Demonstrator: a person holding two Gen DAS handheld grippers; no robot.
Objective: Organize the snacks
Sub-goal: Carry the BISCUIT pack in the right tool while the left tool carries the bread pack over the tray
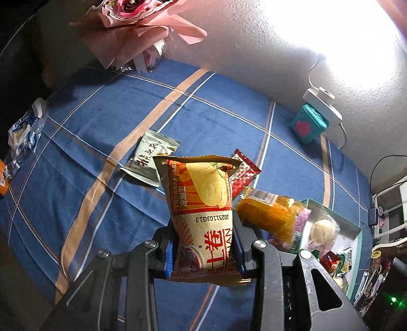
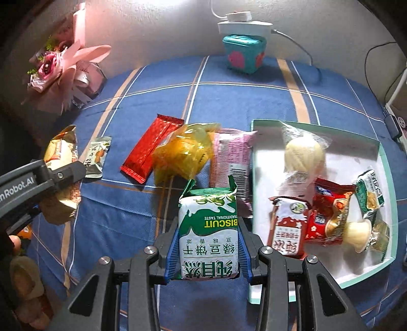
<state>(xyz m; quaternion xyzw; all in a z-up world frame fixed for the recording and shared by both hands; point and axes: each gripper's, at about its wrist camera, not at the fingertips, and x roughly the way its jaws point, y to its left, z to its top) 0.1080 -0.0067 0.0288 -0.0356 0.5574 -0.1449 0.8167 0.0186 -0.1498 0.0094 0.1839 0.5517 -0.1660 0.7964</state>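
My left gripper (image 1: 206, 252) is shut on an orange and cream roll snack packet (image 1: 203, 201), held up off the blue plaid cloth (image 1: 101, 132). The same left gripper (image 2: 54, 175) and its packet (image 2: 59, 152) show at the left edge of the right wrist view. My right gripper (image 2: 207, 249) is shut on a green and white biscuit pack (image 2: 208, 226), also lifted. On the cloth lie a red bar wrapper (image 2: 150, 147), a yellow bag (image 2: 183, 152), a pink packet (image 2: 231, 157) and a small grey-green packet (image 2: 98, 157). A white tray with a mint rim (image 2: 386, 163) holds several snacks.
A teal box with pink hearts (image 2: 244, 53) and a white charger (image 2: 241, 23) with its cable stand by the far wall. A pink paper bouquet (image 2: 61, 68) sits at the back left. A blue and white wrapper (image 1: 24, 129) lies at the cloth's left edge.
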